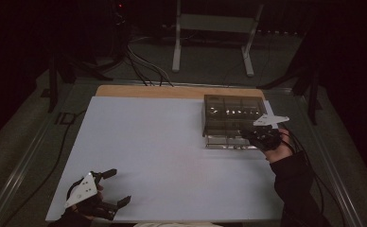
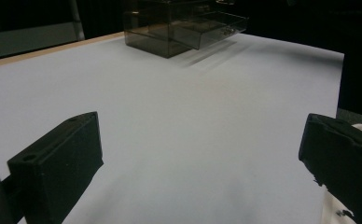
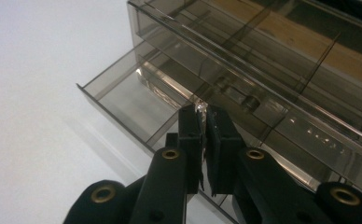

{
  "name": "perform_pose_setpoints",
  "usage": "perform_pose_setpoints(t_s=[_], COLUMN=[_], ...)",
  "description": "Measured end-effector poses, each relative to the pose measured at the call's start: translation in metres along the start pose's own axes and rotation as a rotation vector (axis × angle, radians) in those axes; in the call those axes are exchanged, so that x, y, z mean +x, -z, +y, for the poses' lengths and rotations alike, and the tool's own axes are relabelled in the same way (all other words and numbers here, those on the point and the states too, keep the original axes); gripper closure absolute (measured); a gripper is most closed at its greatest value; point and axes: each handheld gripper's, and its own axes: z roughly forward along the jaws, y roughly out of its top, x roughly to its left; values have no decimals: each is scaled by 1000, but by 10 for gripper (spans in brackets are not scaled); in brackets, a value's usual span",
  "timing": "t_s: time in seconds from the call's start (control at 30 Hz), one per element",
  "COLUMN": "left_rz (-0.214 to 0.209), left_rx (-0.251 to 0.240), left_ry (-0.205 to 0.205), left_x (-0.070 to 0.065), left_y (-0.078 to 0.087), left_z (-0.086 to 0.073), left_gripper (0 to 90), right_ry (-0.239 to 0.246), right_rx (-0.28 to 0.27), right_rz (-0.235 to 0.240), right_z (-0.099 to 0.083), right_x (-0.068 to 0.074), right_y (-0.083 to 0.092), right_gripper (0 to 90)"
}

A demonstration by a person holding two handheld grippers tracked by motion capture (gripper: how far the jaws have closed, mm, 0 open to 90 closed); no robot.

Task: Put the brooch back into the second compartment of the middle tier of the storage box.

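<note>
left gripper [image 1: 109,188] jaws apart over white table [image 1: 162,156]; right gripper [image 3: 203,122] clamped on drawer [image 3: 123,93], dark room

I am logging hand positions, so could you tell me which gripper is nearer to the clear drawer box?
Right. The right gripper is shut on the front of the pulled-out drawer; the left gripper sits open at the table's near corner, well away.

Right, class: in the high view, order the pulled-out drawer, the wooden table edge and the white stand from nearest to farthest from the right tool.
1. The drawer: pinched in the right tool, at the front of the box.
2. The wooden table edge: just behind the box.
3. The white stand: on the floor beyond the table.
</note>
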Motion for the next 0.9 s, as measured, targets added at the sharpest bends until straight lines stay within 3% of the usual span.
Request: perform_pose_setpoints(t_s=[0.5,0.9], left_rz=[1,2], left_rx=[1,3], left_ry=[1,2], left_x=[0,1], left_y=[0,0], left_z=[0,0], left_gripper=[5,5], right_ry=[-78,-80], right_rx=[30,54], right_rz=[5,14], right_z=[-14,-15], right_x=[-18,-18], right_y=[-24,-37], right_gripper=[860,859])
